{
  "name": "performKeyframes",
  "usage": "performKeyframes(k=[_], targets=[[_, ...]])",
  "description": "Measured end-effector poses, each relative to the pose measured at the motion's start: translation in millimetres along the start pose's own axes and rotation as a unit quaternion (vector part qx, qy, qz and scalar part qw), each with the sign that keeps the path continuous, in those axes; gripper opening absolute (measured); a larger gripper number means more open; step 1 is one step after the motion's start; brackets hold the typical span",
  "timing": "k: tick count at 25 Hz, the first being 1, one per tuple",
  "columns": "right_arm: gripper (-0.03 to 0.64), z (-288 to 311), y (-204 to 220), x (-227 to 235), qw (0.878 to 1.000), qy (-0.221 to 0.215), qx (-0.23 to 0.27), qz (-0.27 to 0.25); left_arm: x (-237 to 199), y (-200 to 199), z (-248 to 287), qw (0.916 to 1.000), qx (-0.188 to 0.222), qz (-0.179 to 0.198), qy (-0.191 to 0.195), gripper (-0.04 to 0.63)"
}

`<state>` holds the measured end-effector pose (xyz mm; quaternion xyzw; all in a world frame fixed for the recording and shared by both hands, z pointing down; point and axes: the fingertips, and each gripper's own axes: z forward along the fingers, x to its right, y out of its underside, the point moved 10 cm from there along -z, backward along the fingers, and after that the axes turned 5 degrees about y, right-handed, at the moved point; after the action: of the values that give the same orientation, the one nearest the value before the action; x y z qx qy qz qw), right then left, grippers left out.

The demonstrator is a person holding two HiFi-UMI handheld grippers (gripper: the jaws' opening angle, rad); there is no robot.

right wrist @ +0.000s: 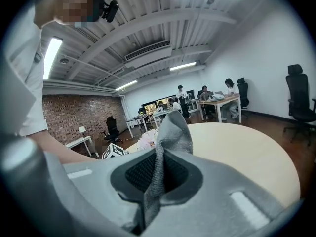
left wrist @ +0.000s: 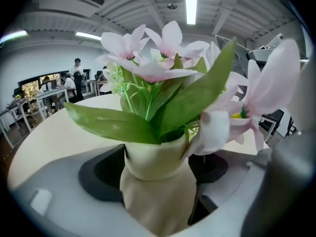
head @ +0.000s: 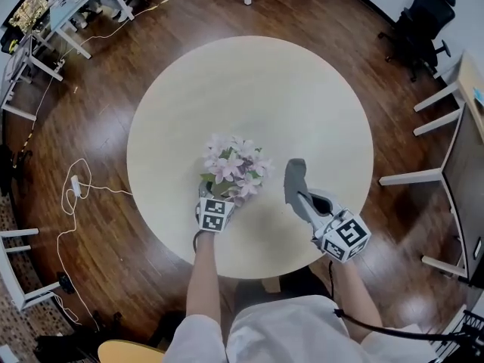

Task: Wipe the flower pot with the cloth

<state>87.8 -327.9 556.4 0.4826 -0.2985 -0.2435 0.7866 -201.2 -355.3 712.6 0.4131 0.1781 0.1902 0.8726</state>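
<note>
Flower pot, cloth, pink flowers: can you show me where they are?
flower pot (left wrist: 155,161), left gripper view, cream rim.
cloth (right wrist: 174,132), right gripper view, upper fold.
pink flowers (head: 234,166), head view, middle of bunch.

Ceiling strip lights (left wrist: 190,1) are flooding the room evenly, so the round table (head: 302,89) is showing pale and bright, with only faint shadows lying near its front edge. The wooden floor (head: 98,127) is throwing back soft glare. Both gripper views are bending strongly and darkening at their corners. The flower pot (left wrist: 155,159), close to the lens, is blurring.
</note>
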Motion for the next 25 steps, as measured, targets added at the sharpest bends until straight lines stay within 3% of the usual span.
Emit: performKeyframes(k=[3, 4, 6, 8, 10, 13, 15, 17, 19, 22, 25], targets=[[-0.009, 1, -1, 2, 1.000, 0.003, -0.003, 0.002, -1, -4, 1, 0.9994, 0.014, -0.031, 0.007, 0.404], [-0.009, 2, -1, 3, 1.000, 0.004, -0.004, 0.003, -2, -5, -1, 0.9981, 0.020, -0.057, 0.013, 0.355], [-0.009, 5, 3, 3, 1.000, 0.005, -0.005, 0.007, -6, -2, -7, 0.9924, 0.032, -0.117, 0.019, 0.015], [-0.009, 9, 9, 4, 1.000, 0.004, -0.008, 0.011, -6, 2, -9, 0.9900, 0.023, -0.138, 0.010, 0.015], [-0.009, 11, 12, 4, 1.000, 0.004, -0.010, 0.016, -1, 5, -8, 0.9929, 0.003, -0.119, 0.001, 0.018], [-0.009, 12, 14, 7, 1.000, 0.003, -0.012, 0.018, 6, 4, -3, 0.9948, 0.002, -0.102, -0.002, 0.089], [-0.009, 12, 18, 8, 1.000, 0.003, -0.014, 0.021, 3, 2, 1, 0.9953, 0.009, -0.096, -0.010, 0.196], [-0.009, 11, 22, 9, 1.000, 0.003, -0.017, 0.023, -3, -1, 8, 0.9956, 0.015, -0.091, -0.015, 0.372], [-0.009, 11, 27, 12, 0.999, 0.004, -0.021, 0.025, -9, -6, 18, 0.9962, 0.025, -0.081, -0.023, 0.624], [-0.009, 12, 31, 18, 0.999, 0.006, -0.026, 0.026, -19, -17, 35, 0.9964, 0.038, -0.055, -0.052, 0.632], [-0.009, 10, 32, 23, 0.999, 0.008, -0.031, 0.024, -29, -31, 51, 0.9960, 0.058, -0.048, -0.048, 0.632]])
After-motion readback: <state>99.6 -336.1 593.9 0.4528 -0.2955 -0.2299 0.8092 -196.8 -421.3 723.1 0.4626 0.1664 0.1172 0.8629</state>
